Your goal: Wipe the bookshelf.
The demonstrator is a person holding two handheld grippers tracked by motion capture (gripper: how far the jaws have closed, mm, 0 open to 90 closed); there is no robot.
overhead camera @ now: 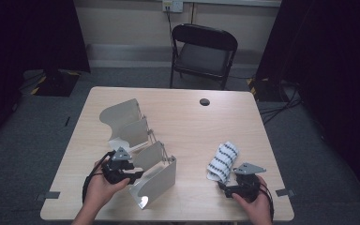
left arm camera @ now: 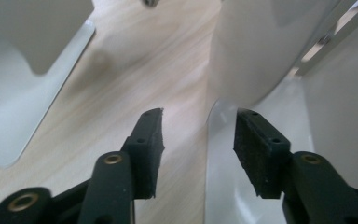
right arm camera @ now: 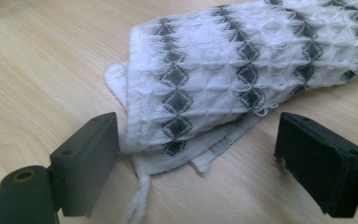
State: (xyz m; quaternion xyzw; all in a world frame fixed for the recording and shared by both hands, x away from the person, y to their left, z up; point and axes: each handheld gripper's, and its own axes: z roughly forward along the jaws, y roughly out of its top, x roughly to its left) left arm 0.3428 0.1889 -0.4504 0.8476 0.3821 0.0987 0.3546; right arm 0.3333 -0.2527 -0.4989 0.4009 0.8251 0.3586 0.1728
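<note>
Two white metal file racks stand on the wooden table (overhead camera: 192, 122): one at the back left (overhead camera: 124, 123), one nearer the front (overhead camera: 158, 180). My left gripper (overhead camera: 138, 176) sits at the front rack's left side with its jaws open. In the left gripper view the left gripper (left arm camera: 198, 135) straddles the edge of the rack's base plate (left arm camera: 221, 186), and neither pad presses on it. A folded white cloth with dark diamond stripes (overhead camera: 223, 161) lies at the right. My right gripper (right arm camera: 200, 154) stands wide open around the cloth's (right arm camera: 223, 70) near end, low over the table.
A black folding chair (overhead camera: 204, 51) stands beyond the table's far edge. A round cable hole (overhead camera: 205, 101) is in the tabletop near the back. The back rack's base (left arm camera: 9, 107) lies to the left of my left gripper. Bare wood runs between the racks and the cloth.
</note>
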